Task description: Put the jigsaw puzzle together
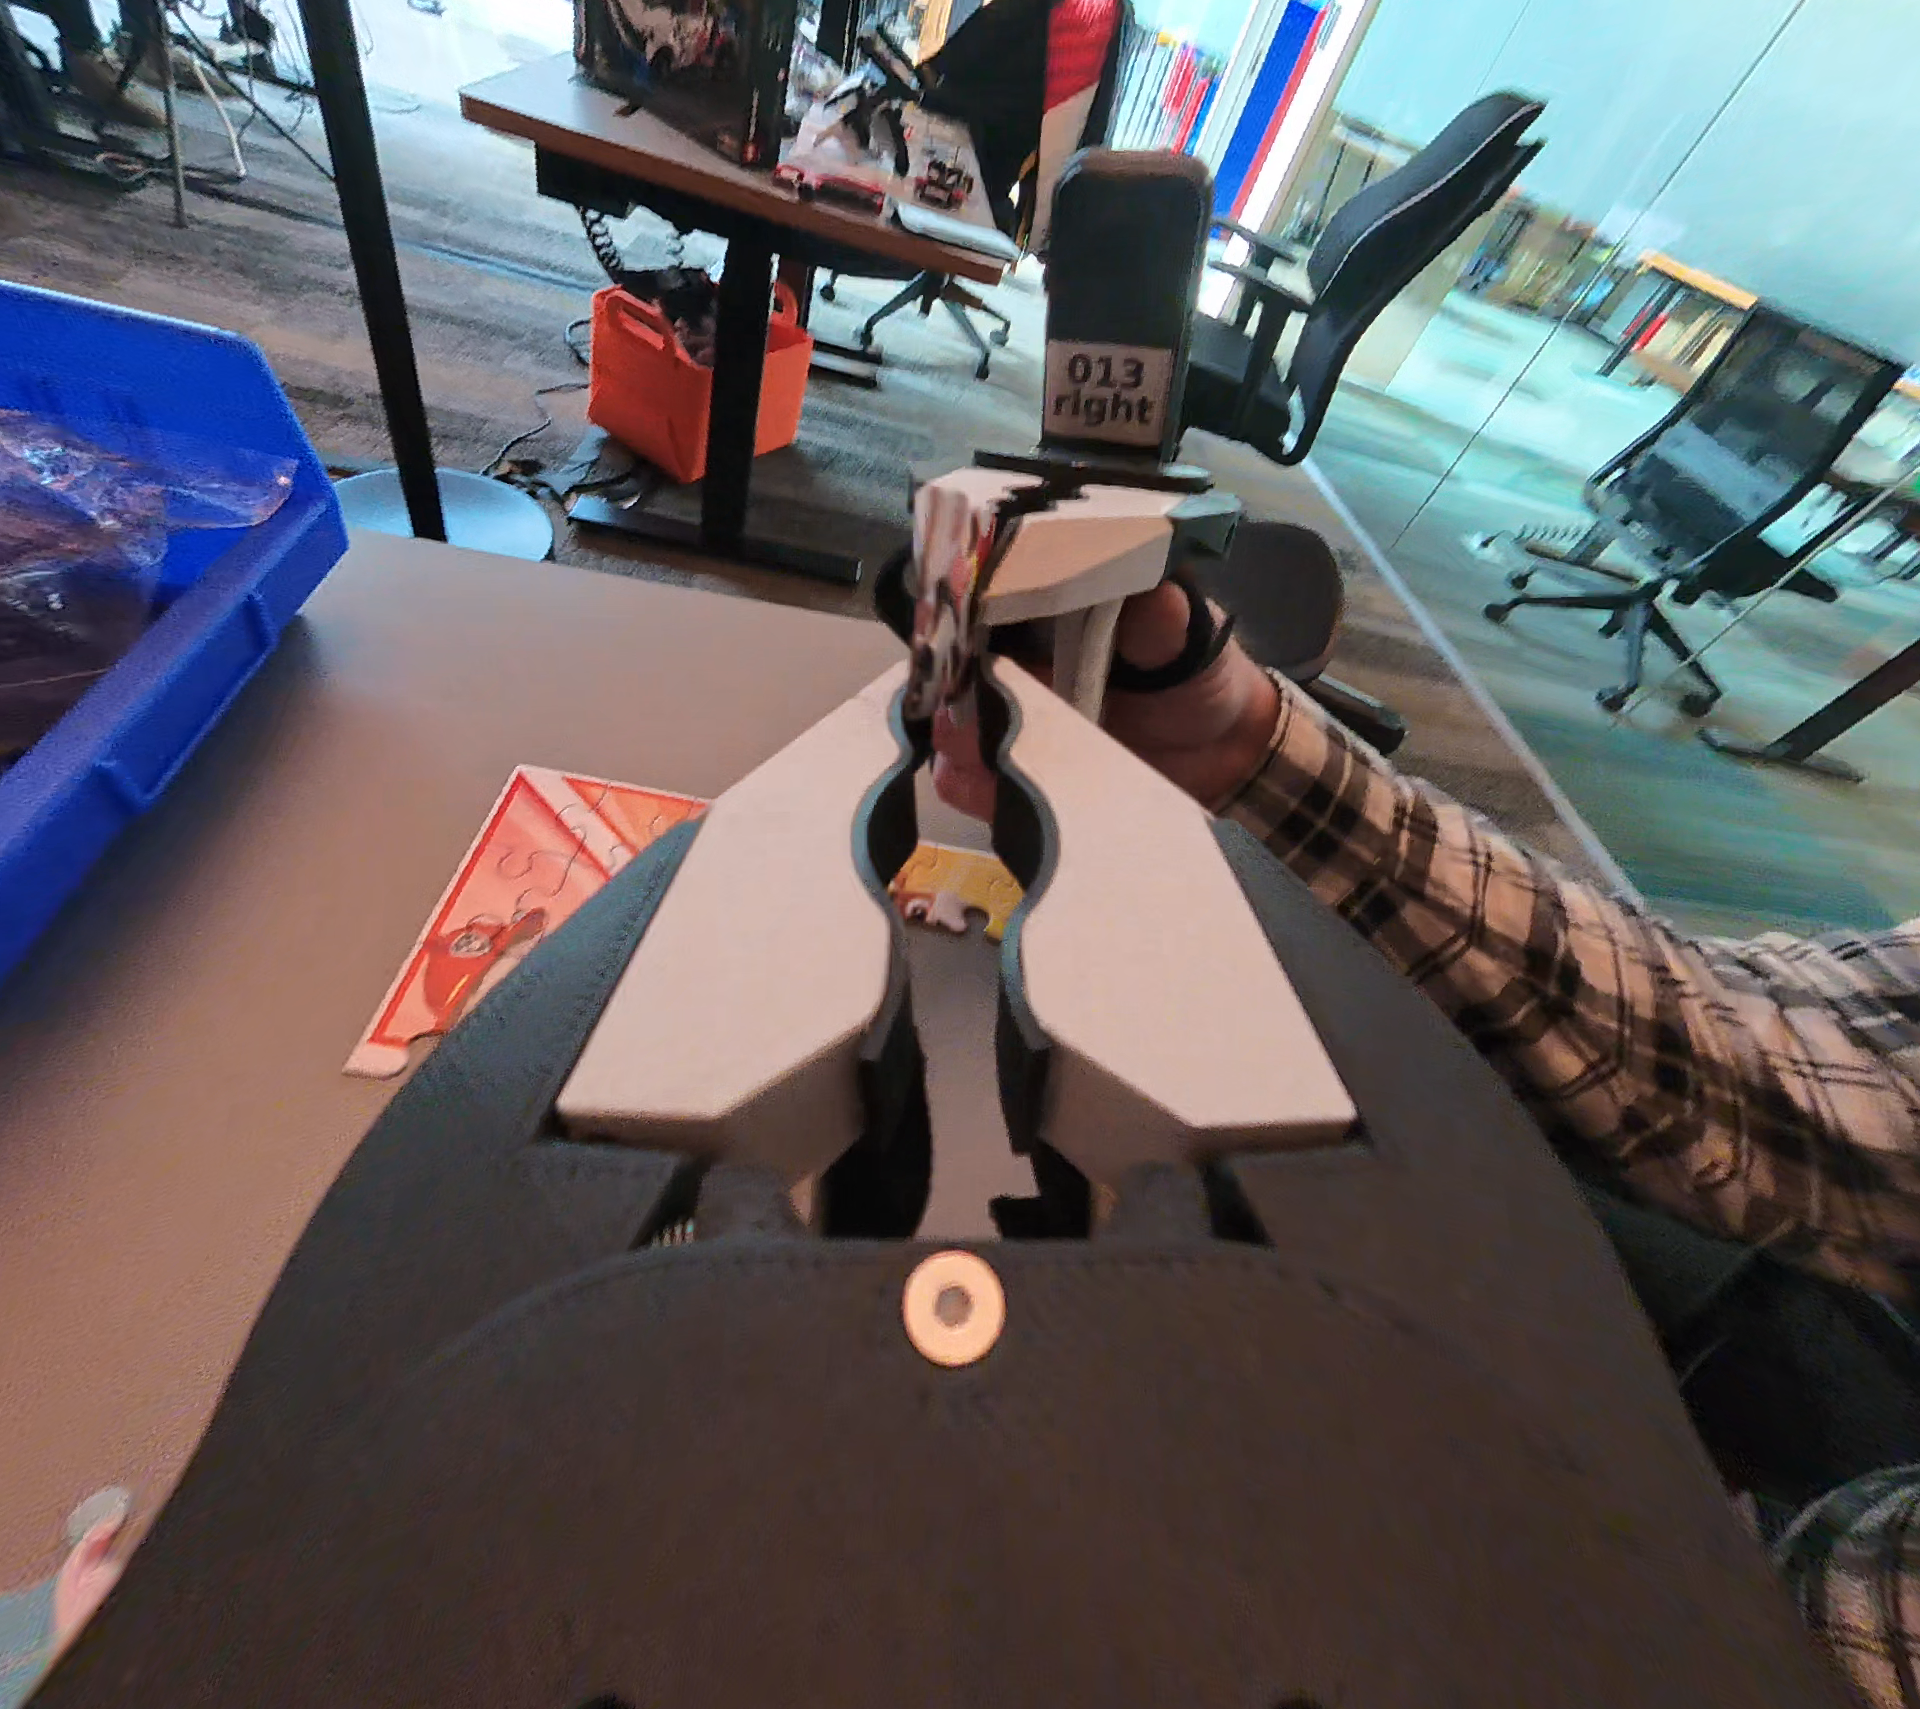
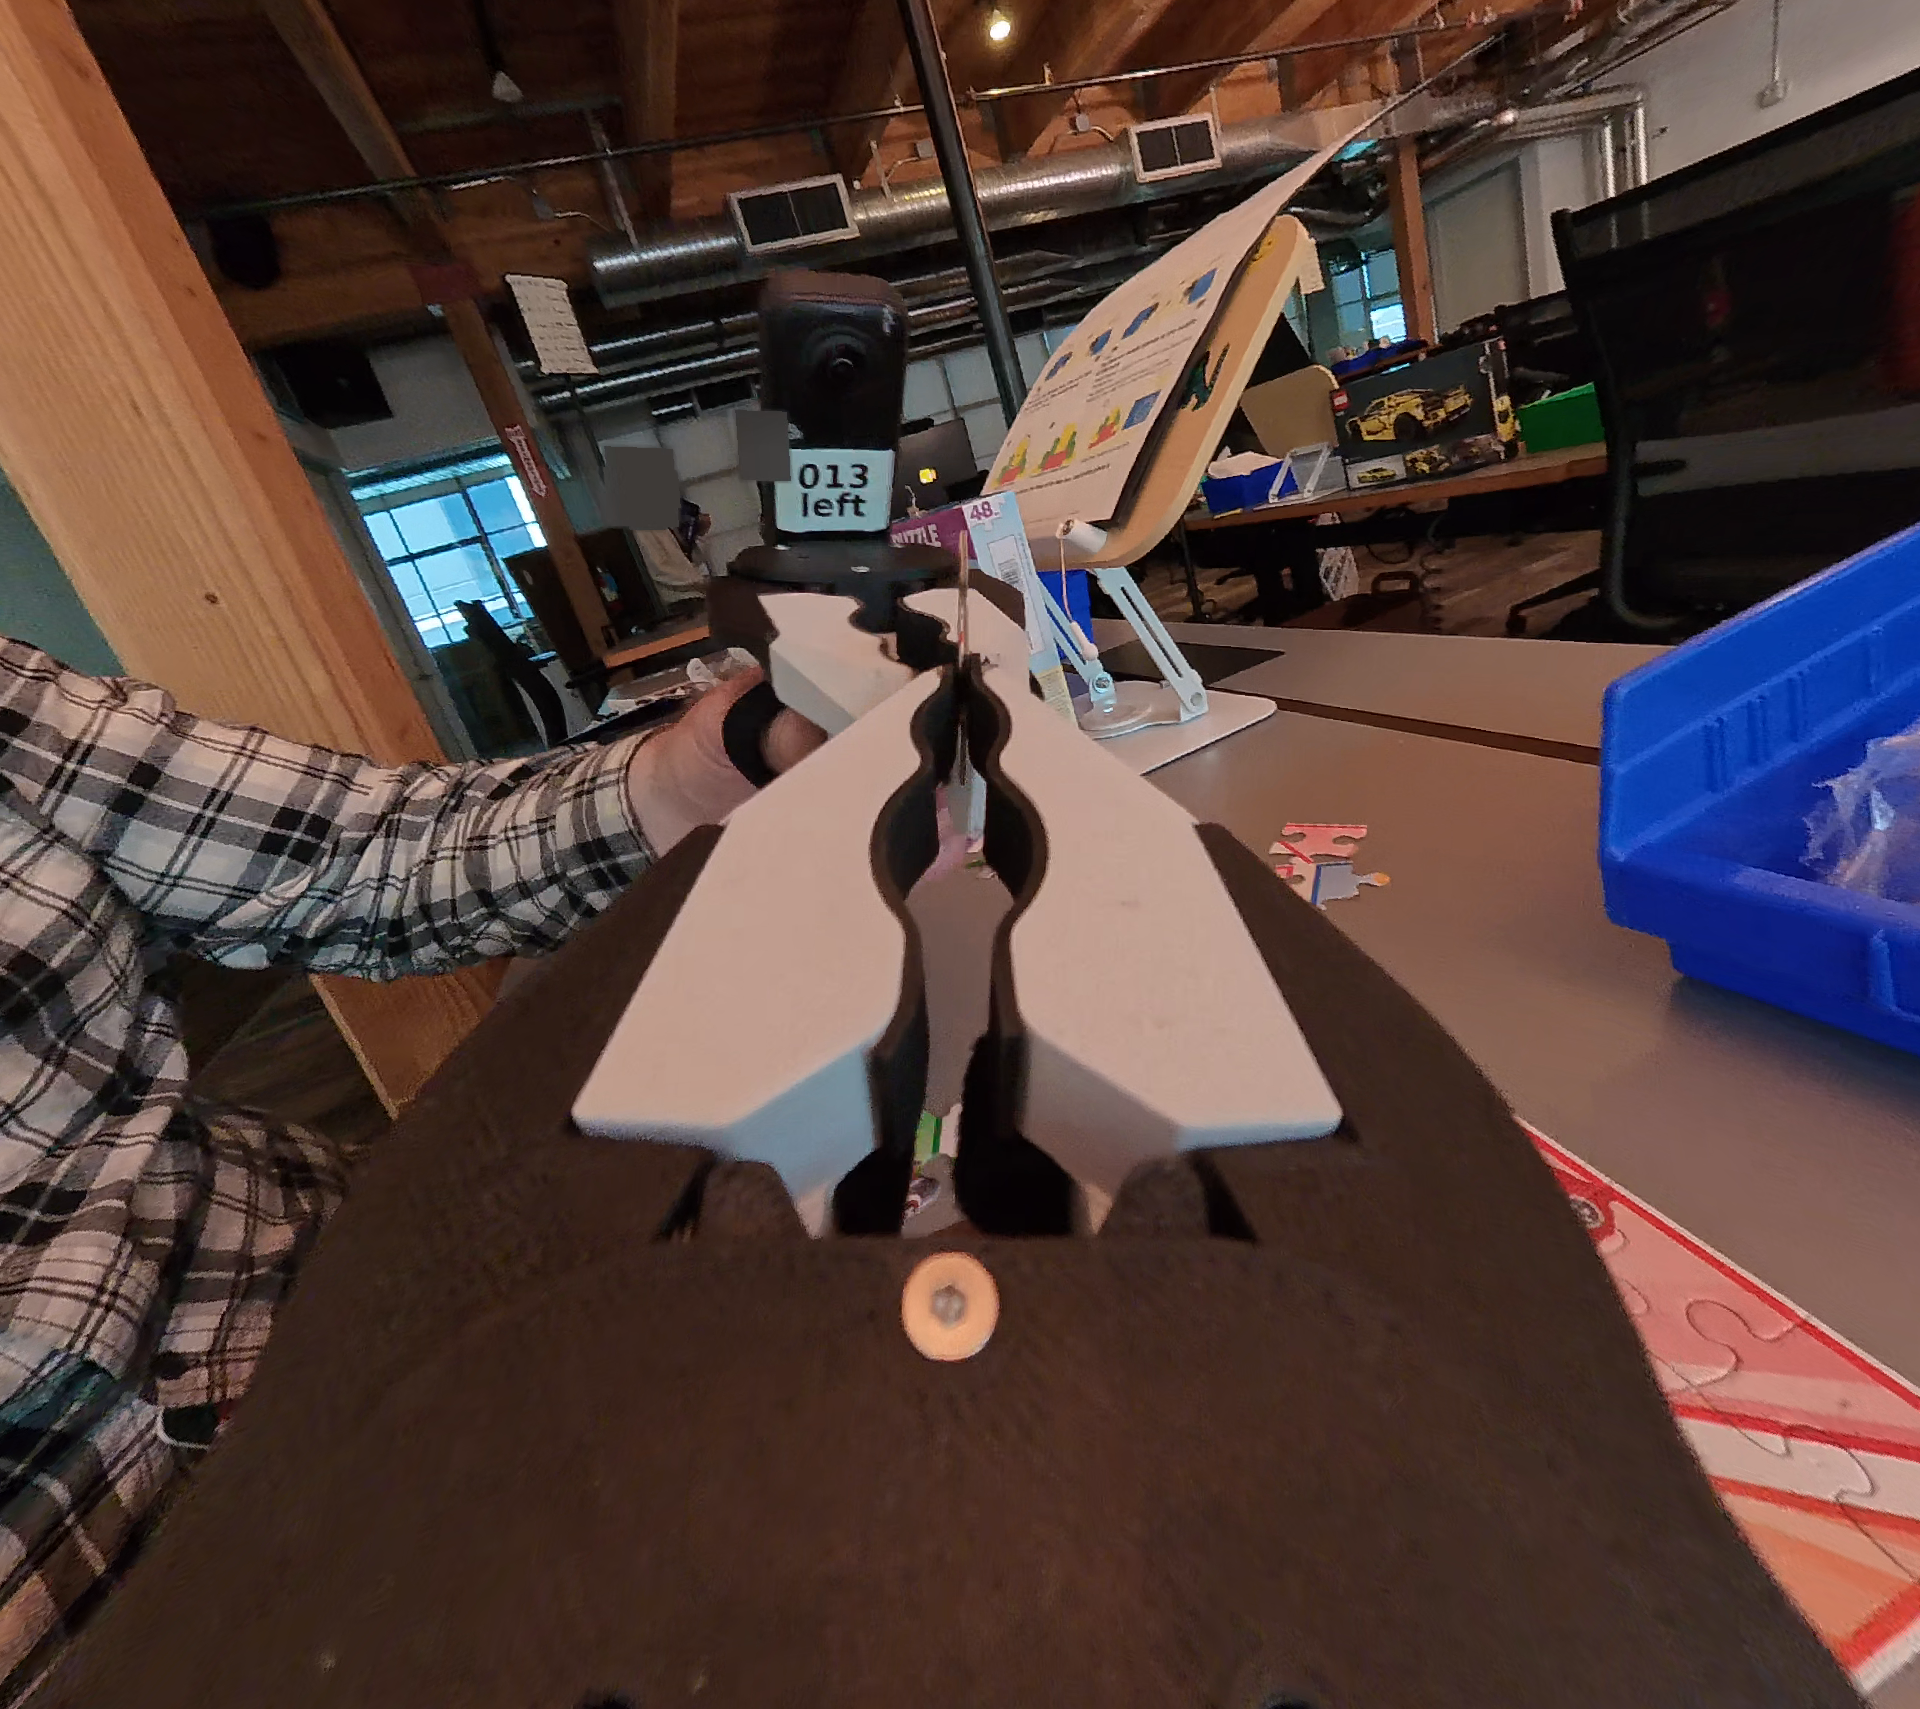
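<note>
Both grippers meet tip to tip in the air above the grey table [image 1: 260,828]. My left gripper [image 1: 951,688] is shut on a colourful puzzle piece [image 1: 943,610], held upright. My right gripper [image 1: 992,563] grips the same piece from the far side. In the right wrist view my right gripper [image 2: 961,677] is shut on the piece [image 2: 963,594], seen edge-on, and my left gripper [image 2: 920,636] faces it. I cannot tell if it is one piece or joined pieces. A partly built red puzzle [image 1: 520,890] lies on the table below, also in the right wrist view [image 2: 1766,1451].
A blue bin [image 1: 156,620] with plastic bags stands at the table's left, and also shows in the right wrist view [image 2: 1766,828]. Loose pieces [image 2: 1325,859] and a yellow piece [image 1: 956,890] lie on the table. A puzzle box [image 2: 982,537] and a stand with a picture sheet [image 2: 1143,412] stand behind.
</note>
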Available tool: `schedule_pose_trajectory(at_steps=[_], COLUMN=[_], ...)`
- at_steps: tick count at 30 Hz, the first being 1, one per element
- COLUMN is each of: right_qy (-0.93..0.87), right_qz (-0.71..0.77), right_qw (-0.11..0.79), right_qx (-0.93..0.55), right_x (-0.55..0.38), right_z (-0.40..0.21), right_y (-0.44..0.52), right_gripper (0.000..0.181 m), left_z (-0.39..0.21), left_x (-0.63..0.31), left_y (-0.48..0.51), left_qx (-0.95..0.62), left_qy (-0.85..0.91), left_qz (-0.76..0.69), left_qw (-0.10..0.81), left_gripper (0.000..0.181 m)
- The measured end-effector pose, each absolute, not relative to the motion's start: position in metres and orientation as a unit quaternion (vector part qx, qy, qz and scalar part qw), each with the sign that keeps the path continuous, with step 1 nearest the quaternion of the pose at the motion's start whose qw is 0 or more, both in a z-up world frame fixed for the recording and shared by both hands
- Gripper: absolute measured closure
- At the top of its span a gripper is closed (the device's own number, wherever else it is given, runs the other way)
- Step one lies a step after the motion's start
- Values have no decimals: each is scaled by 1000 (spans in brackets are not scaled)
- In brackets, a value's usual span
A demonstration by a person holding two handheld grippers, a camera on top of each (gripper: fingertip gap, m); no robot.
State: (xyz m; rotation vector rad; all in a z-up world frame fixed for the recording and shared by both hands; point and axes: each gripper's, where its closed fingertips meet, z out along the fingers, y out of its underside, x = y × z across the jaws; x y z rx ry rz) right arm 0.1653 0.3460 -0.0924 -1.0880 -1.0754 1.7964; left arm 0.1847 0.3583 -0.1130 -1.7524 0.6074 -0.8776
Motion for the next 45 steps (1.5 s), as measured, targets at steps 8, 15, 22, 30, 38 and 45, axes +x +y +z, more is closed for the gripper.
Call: schedule_pose_trajectory(at_steps=[8,15,22,30,38,45], right_qy=[-428,-444,-461,-474,-431,-405], right_qz=[695,655,631,618,617,543], right_qw=[372,375,392,378,361,361], right_qx=[-441,-483,-486,-501,-550,-640], right_x=[163,159,155,153,153,156], right_z=[-99,-116,-120,-129,-141,-176], right_y=[348,357,355,355,376,408], right_gripper=[181,176,164,181,181,181], left_z=[-105,-120,-153,-163,-167,-215], left_x=[173,160,144,147,141,121], left_y=[357,352,337,347,364,371], left_qx=[-729,-781,-826,-826,-824,-860], left_qy=[269,333,421,444,399,405], left_qz=[-389,-331,-238,-223,-258,-266], left_qw=[494,411,289,267,309,160], left_gripper=[180,181,181,180,181,181])
